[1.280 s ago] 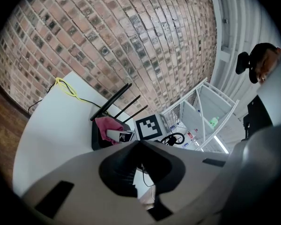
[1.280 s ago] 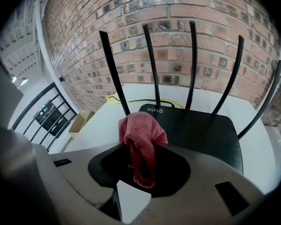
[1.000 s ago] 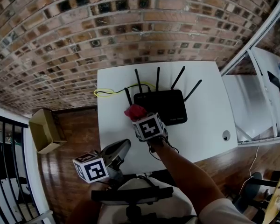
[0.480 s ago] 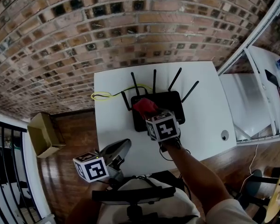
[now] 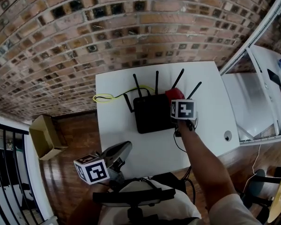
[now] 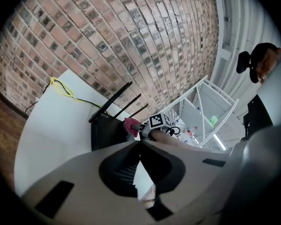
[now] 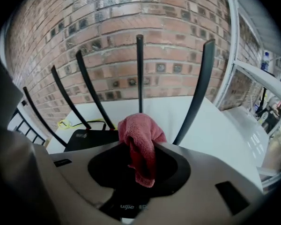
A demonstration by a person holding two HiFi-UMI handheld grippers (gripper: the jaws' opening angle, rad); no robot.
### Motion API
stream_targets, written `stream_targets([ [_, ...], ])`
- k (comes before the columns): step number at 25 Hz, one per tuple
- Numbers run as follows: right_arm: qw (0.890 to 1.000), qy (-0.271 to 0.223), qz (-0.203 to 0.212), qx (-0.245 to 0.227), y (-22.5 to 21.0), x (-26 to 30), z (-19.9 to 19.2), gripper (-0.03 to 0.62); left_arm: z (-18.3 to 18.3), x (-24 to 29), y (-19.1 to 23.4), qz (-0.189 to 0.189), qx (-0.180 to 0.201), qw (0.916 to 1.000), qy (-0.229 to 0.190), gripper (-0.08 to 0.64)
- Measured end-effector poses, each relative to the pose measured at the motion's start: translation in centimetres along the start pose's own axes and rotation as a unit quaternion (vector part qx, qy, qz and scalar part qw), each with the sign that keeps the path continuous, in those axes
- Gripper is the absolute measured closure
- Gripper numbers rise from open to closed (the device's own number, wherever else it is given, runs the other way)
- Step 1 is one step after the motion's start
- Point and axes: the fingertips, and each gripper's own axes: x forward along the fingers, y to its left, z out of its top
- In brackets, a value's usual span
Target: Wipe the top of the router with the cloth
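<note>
Right claw (image 5: 177, 100) clenched on the red cloth (image 5: 174, 93), at the router's (image 5: 152, 115) right rear corner.
The black router lies flat on the white surface (image 5: 208, 86), its long axis running 9 to 3 o'clock. Its antennas (image 5: 156, 81) fan toward 12 and the brick wall (image 5: 131, 22). My cloth bunch sits about 1 o'clock from its centre. My left claw (image 5: 124, 147) hangs at 7 o'clock, tips together, empty.

Likely an office: brick wall (image 5: 84, 22), desk (image 5: 112, 125), router (image 5: 152, 116)
</note>
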Motion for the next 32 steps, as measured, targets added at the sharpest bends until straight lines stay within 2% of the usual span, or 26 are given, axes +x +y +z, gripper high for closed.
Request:
stream_targets([
  [4, 0.999, 0.009, -0.045, 0.027, -1.8, 1.2, 0.0, 0.460, 0.4, -0.5, 0.5, 0.024, 0.012, 0.9996, 0.005, 0.551],
  [10, 0.997, 0.031, -0.065, 0.024, -1.5, 2.2, -0.4, 0.460, 0.1, -1.3, 1.4, 0.018, -0.015, 0.9997, -0.005, 0.551],
  [14, 0.998, 0.031, -0.044, 0.018, 0.1, 2.3, -0.5, 0.460, 0.4, -1.9, 1.6, 0.032, -0.010, 0.9994, -0.005, 0.551],
  [21, 0.999, 0.031, 0.009, -0.020, 5.3, 2.4, -0.8, 0.460, 0.1, -1.9, 2.0, 0.021, -0.016, 0.9995, -0.015, 0.551],
  [27, 0.999, 0.027, 0.029, -0.004, 7.1, 2.4, -1.1, 0.460, 0.1, -2.2, 1.7, 0.022, -0.018, 0.9994, -0.017, 0.551],
  [32, 0.997, 0.016, 0.067, -0.034, 10.8, 1.9, -1.1, 0.462, 0.5, -2.6, 1.4, 0.038, 0.004, 0.9992, -0.013, 0.551],
])
